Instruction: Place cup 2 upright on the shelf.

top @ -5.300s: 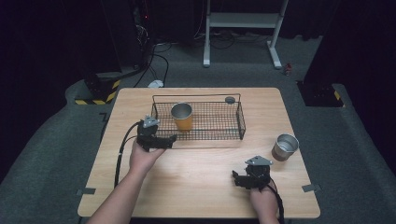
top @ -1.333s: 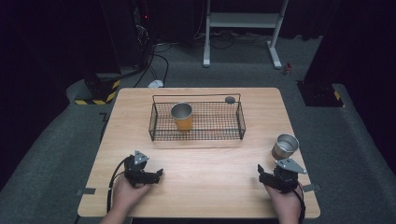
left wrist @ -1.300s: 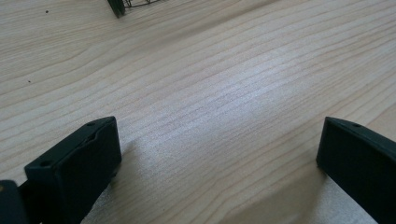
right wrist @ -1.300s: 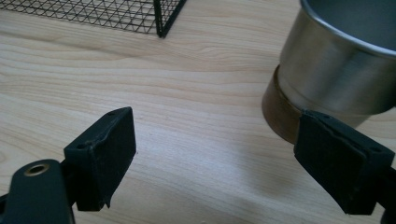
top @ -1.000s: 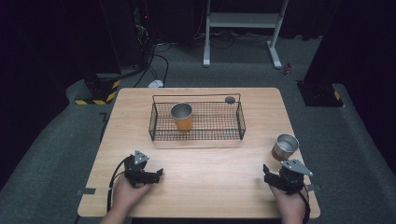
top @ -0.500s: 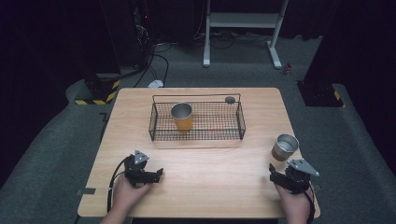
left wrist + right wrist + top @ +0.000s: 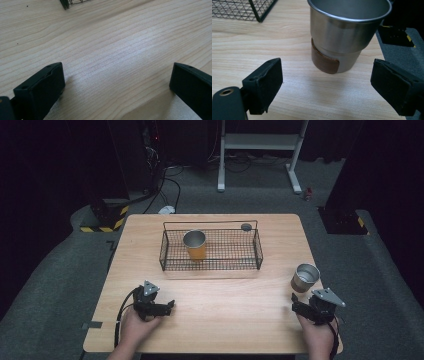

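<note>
Fingers (image 7: pixel 263 82) of both grippers spread, holding nothing; two cups: one steel cup (image 7: pixel 348 32) centre frame, one orange cup (image 7: pixel 194 245) in the wire basket (image 7: pixel 210 265).

Clearance: bare table (image 7: pixel 230 310) between grippers | Obstruction: steel cup (image 7: pixel 347 32) directly ahead of right gripper (image 7: pixel 327 82), jaws spread, untouched.

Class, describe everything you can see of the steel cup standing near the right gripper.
The steel cup is brushed silver metal with a rolled rim, tapering to a narrower base, where a brown curved patch sits on its wall. It stands upright and open-topped on the wooden table near the right edge, outside the wire basket. The right gripper faces it, open, jaws apart from it.
</note>
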Available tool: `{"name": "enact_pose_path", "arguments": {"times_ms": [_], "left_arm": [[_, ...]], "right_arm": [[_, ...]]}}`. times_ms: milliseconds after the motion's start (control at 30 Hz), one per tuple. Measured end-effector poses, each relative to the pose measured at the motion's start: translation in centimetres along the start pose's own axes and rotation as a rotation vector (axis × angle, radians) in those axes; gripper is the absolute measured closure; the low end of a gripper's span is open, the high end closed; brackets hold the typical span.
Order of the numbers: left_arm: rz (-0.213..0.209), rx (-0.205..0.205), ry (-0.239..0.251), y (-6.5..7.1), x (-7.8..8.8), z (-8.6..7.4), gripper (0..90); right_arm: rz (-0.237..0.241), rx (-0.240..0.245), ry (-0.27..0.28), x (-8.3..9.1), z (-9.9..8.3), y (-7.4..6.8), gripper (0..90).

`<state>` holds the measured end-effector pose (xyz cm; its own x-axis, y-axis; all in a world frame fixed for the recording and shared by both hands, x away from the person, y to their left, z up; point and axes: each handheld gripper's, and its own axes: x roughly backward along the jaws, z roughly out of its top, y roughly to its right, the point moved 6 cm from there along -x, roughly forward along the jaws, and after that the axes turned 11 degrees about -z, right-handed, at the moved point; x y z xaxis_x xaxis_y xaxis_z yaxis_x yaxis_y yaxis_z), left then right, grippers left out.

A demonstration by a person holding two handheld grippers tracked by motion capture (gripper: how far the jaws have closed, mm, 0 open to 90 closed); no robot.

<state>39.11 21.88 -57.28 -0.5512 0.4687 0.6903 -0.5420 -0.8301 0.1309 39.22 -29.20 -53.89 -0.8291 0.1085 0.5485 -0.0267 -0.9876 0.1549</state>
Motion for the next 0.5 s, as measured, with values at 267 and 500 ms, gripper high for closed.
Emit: {"name": "enact_pose_path", "arguments": {"times_ms": [267,500], "left_arm": [[0.002,0.002,0.000,0.0,0.0,0.0,0.1],[0.006,0.009,0.002,0.0,0.0,0.0,0.1]], "right_arm": [[-0.003,-0.011,0.010,-1.1,1.0,0.5,10.6],[-0.027,0.005,0.024,-2.7,2.3,0.5,10.7]]}}
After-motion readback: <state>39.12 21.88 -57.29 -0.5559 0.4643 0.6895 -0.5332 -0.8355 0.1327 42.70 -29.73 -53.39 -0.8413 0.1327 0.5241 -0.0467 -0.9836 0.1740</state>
